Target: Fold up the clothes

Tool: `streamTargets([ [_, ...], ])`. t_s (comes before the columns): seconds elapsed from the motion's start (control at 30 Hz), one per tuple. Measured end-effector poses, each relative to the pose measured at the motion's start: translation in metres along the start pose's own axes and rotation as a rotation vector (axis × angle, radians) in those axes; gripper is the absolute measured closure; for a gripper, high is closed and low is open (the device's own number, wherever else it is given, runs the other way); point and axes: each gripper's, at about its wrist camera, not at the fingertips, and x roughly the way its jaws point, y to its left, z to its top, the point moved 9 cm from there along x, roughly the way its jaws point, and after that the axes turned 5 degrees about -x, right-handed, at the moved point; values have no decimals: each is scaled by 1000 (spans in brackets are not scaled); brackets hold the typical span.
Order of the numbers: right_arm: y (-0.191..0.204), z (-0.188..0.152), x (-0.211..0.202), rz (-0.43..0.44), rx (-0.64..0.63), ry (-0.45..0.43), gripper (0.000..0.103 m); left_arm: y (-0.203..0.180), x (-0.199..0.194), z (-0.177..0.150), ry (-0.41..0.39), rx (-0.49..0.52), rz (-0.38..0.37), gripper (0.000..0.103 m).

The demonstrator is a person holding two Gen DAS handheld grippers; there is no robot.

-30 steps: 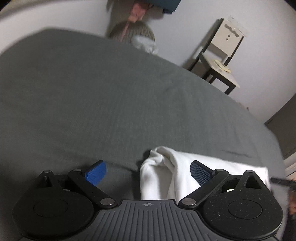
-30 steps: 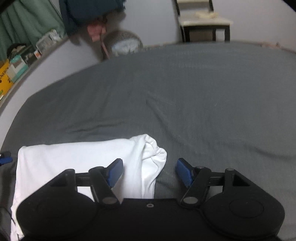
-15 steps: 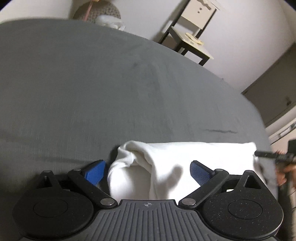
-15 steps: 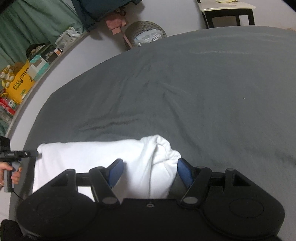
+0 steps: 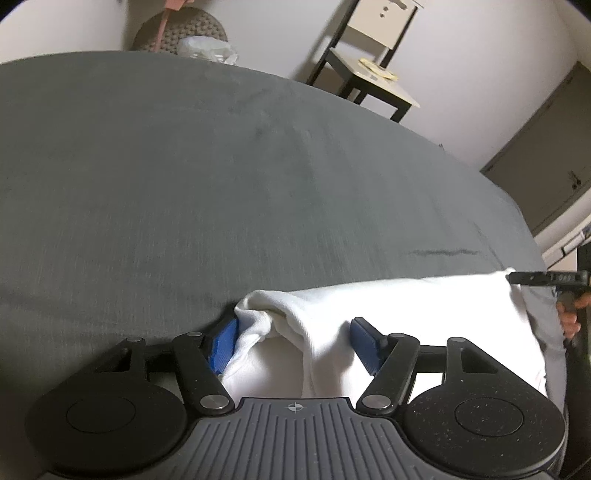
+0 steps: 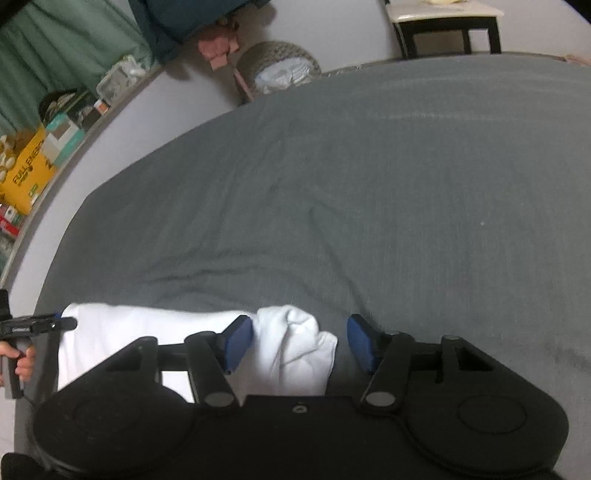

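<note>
A white garment [image 5: 424, 306], folded into a long band, lies across the near edge of the grey bed [image 5: 258, 166]. My left gripper [image 5: 291, 341] straddles its bunched left end and its jaws are closing. The left pad touches the cloth's edge, the right pad rests on the cloth, and the fold is not visibly squeezed. My right gripper [image 6: 301, 341] straddles the garment's [image 6: 155, 332] rolled right end. Its left pad touches the cloth and a gap shows at its right pad. Each view shows the other gripper's finger [image 5: 535, 277] [image 6: 40, 325] held by a hand [image 6: 22, 363].
Wrinkled grey bedding [image 6: 369, 184] stretches far beyond the garment. A pale chair [image 5: 373, 66] and a woven basket [image 5: 184, 33] stand past the far edge. A grey cabinet [image 5: 546, 166] is at the right. A ledge with boxes [image 6: 29, 173] and a green curtain [image 6: 55, 48] run along the left.
The left gripper's blue pads have drawn much closer together around the garment's bunched end, and its view has swung. The right gripper's jaws keep their width while the rolled end has slid between them.
</note>
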Motion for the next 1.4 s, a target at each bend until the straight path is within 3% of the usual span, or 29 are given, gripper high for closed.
streamTargets([
  [0.03, 1, -1, 1, 11, 7, 20, 31, -1, 0, -1, 0, 4, 4, 36],
  [0.07, 2, -1, 2, 20, 14, 40, 30, -2, 1, -1, -1, 9, 8, 36],
  [0.37, -3, -6, 6, 101, 265, 211, 30, -5, 2, -3, -1, 6, 29, 36],
  [0.57, -3, -2, 8, 139, 251, 70, 38, -2, 4, -5, -23, -21, 27, 36],
  [0.6, -2, -1, 8, 135, 238, 55, 39, -2, 4, -6, -25, -12, 37, 39],
  [0.77, -8, -3, 1, 105, 190, 6, 67, 2, -3, -12, -47, -11, 57, 58],
  [0.9, -3, -8, -9, 113, 136, -50, 79, -4, -9, -15, -82, 14, 54, 86],
  [0.93, 1, -8, -13, 107, 104, -73, 81, -9, -11, -15, -95, 31, 50, 87],
  [1.13, 26, 4, -31, -2, -52, -162, 84, -18, -28, -7, -181, 70, 115, 89],
  [1.3, 44, 41, -34, -65, -72, -212, 85, -23, -25, 30, -217, 63, 165, 89],
  [1.4, 50, 68, -36, -108, -70, -278, 85, -33, -29, 65, -284, 52, 185, 89],
])
